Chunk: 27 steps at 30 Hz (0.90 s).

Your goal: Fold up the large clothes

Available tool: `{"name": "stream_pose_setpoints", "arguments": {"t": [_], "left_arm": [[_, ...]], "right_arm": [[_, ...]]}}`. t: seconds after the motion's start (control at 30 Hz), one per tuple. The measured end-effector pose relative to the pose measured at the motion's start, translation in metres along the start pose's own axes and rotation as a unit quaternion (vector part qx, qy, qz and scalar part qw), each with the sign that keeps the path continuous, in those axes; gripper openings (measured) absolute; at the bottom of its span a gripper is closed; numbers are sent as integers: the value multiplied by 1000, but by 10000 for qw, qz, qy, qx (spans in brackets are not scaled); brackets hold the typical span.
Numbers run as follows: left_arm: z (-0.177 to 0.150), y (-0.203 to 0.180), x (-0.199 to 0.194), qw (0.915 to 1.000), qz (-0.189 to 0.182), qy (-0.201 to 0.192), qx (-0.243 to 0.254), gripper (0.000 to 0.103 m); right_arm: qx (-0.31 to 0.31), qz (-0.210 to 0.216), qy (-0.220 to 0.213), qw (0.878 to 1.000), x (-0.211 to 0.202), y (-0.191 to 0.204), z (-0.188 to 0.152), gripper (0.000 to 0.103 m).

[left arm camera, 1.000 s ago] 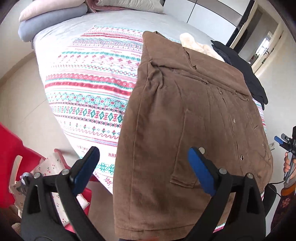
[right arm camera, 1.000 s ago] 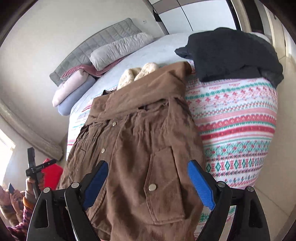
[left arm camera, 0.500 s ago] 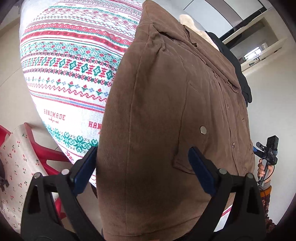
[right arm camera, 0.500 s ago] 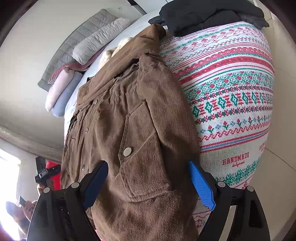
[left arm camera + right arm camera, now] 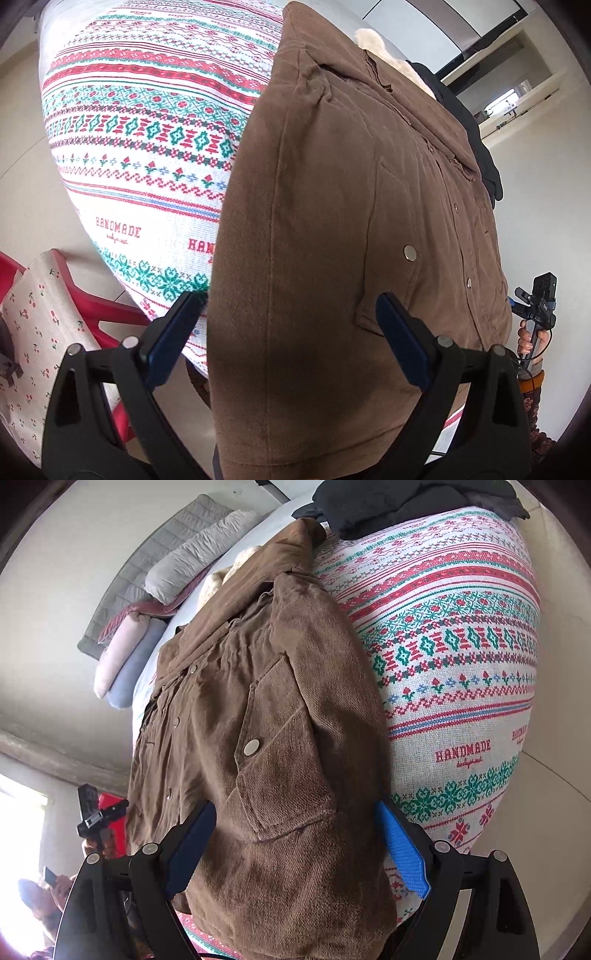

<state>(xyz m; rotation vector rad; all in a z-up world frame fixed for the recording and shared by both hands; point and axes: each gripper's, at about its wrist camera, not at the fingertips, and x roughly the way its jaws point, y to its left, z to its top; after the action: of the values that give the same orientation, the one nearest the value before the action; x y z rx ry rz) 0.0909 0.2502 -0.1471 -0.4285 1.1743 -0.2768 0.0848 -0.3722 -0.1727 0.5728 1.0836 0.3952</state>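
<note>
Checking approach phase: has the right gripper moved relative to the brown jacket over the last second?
Yes. The right gripper has come down and closer to the brown jacket: its pocket snap sits higher above the fingers, and the hem fills the gap.

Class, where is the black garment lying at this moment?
In the right wrist view the black garment lies at the top, on the patterned bedspread, just beyond the brown jacket collar.
</note>
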Motion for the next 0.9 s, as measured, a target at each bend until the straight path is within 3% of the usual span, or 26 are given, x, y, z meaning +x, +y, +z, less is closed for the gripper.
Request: {"name": "stream_pose_setpoints", "arguments": {"t": [0.27, 0.6, 0.73, 0.77, 0.83, 0.9], "left_arm": [[-3, 12, 4, 9998, 69, 42, -200, 91], [-30, 4, 14, 9995, 41, 307, 59, 91], [-37, 6, 14, 9992, -125, 371, -106, 85], [-40, 8, 13, 9989, -192, 398, -184, 81], [-44, 7, 11, 9984, -254, 449, -237, 73], [-48, 3, 7, 9985, -245, 466, -177, 64]], "right_arm": [[396, 50, -135, 9991, -11, -18, -5, 89], [688, 396, -44, 9968, -1, -29, -20, 89], [948, 410, 240, 9944, 5, -34, -23, 88], [955, 377, 355, 9941, 7, -32, -25, 86], [808, 124, 470, 9955, 8, -24, -30, 64], [677, 39, 471, 9966, 4, -17, -35, 49]]}}
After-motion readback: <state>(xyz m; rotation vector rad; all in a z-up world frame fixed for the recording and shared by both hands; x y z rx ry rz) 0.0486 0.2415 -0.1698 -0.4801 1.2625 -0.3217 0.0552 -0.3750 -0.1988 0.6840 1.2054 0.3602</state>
